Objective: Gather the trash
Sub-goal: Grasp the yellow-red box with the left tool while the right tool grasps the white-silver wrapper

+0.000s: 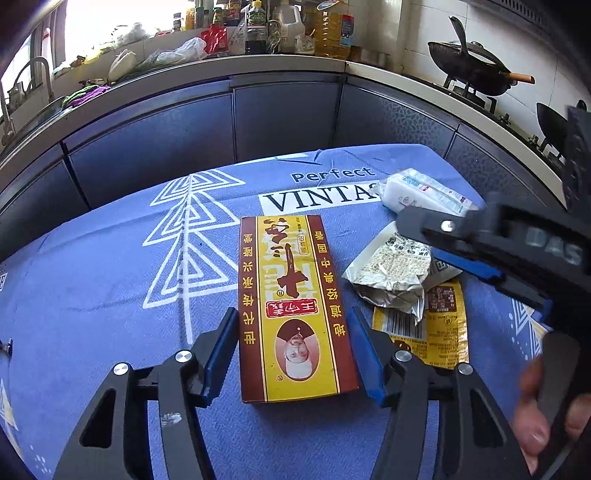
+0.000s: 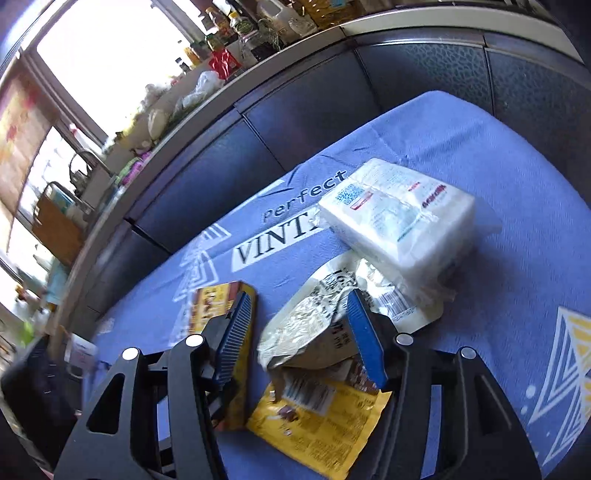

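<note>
A red and yellow box (image 1: 295, 306) lies flat on the blue tablecloth (image 1: 110, 277). My left gripper (image 1: 292, 310) straddles its near half, both blue pads against its long sides. To the right, a crumpled silver wrapper (image 1: 391, 273) rests on a yellow packet (image 1: 439, 328). My right gripper (image 1: 417, 238) hovers over them, held by a hand (image 1: 535, 406). In the right wrist view the right gripper (image 2: 298, 293) is open; the silver wrapper (image 2: 314, 325) lies between and under its fingers, unpinched. The yellow packet (image 2: 325, 424) and the box (image 2: 210, 306) lie below.
A white tissue pack (image 1: 424, 192) (image 2: 399, 218) sits at the far right of the table. Behind the table run dark cabinets (image 1: 280, 118) and a counter with several bottles (image 1: 291, 26). Woks (image 1: 472, 66) stand on the stove to the right, and a sink tap (image 1: 40, 74) is at the left.
</note>
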`<state>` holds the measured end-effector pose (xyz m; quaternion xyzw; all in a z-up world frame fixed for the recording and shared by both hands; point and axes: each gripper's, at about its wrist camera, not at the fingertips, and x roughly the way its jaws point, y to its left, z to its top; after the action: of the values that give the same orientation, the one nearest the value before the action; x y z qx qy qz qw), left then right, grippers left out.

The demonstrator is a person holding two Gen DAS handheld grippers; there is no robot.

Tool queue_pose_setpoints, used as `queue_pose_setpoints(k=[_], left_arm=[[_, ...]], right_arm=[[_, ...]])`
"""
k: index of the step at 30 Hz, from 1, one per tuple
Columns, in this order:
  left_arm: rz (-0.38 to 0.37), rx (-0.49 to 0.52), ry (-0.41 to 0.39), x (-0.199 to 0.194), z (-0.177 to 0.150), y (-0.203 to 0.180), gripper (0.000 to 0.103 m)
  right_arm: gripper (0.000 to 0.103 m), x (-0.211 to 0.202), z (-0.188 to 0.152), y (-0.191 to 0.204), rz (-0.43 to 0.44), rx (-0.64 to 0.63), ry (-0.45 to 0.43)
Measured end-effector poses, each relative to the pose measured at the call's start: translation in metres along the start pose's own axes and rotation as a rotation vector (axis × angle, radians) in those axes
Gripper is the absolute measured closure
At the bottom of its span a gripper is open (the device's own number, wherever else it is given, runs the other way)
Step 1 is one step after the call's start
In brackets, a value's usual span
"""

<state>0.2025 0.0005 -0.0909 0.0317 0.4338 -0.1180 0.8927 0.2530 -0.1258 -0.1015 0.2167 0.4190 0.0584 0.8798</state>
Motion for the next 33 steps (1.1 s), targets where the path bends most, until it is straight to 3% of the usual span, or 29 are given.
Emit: queue_pose_setpoints(k=[3,4,8,13,20,22,23,25,28,30,33], left_arm=[[-0.003,0.003,0.005,-0.011,-0.013,0.008,0.044],[-0.009,-0.002,0.006,-0.016,-0.021,0.014,0.044],[-0.040,-0.006,-0.004,-0.039,-0.050,0.024,0.044],[-0.071,0.006,0.005,-0.066,-0.086,0.024,0.044],[-0.181,-0.019,0.028,-0.094,-0.109,0.013,0.044],[-0.193,-0.009,0.026,-0.099,-0.110,0.006,0.044],[-0.194,-0.001,0.022,-0.101,-0.109,0.003,0.044],[-0.197,0.009,0.019,-0.102,-0.108,-0.002,0.044],[-0.204,0.007,0.028,-0.101,-0.107,-0.007,0.044],[-0.225,-0.017,0.044,-0.100,-0.107,-0.009,0.044],[-0.282,-0.039,0.052,-0.101,-0.104,-0.020,0.044]], right_arm=[[0.056,0.002,-0.015,0.014,-0.098,-0.171,-0.018],[0.061,0.000,-0.022,0.011,-0.073,-0.182,-0.006],[0.064,-0.027,-0.054,-0.007,-0.011,-0.226,0.026],[0.070,-0.065,-0.084,-0.035,0.079,-0.181,0.092],[0.067,-0.111,-0.128,-0.062,0.153,-0.145,0.175],[0.064,-0.122,-0.131,-0.071,0.167,-0.111,0.179],[0.053,-0.128,-0.129,-0.076,0.174,-0.096,0.159],[0.042,-0.140,-0.121,-0.090,0.171,-0.071,0.097],[0.043,-0.140,-0.101,-0.109,0.200,-0.007,0.057],[0.045,-0.131,-0.093,-0.117,0.238,0.044,0.079],[0.058,-0.115,-0.091,-0.129,0.271,0.121,0.126]])
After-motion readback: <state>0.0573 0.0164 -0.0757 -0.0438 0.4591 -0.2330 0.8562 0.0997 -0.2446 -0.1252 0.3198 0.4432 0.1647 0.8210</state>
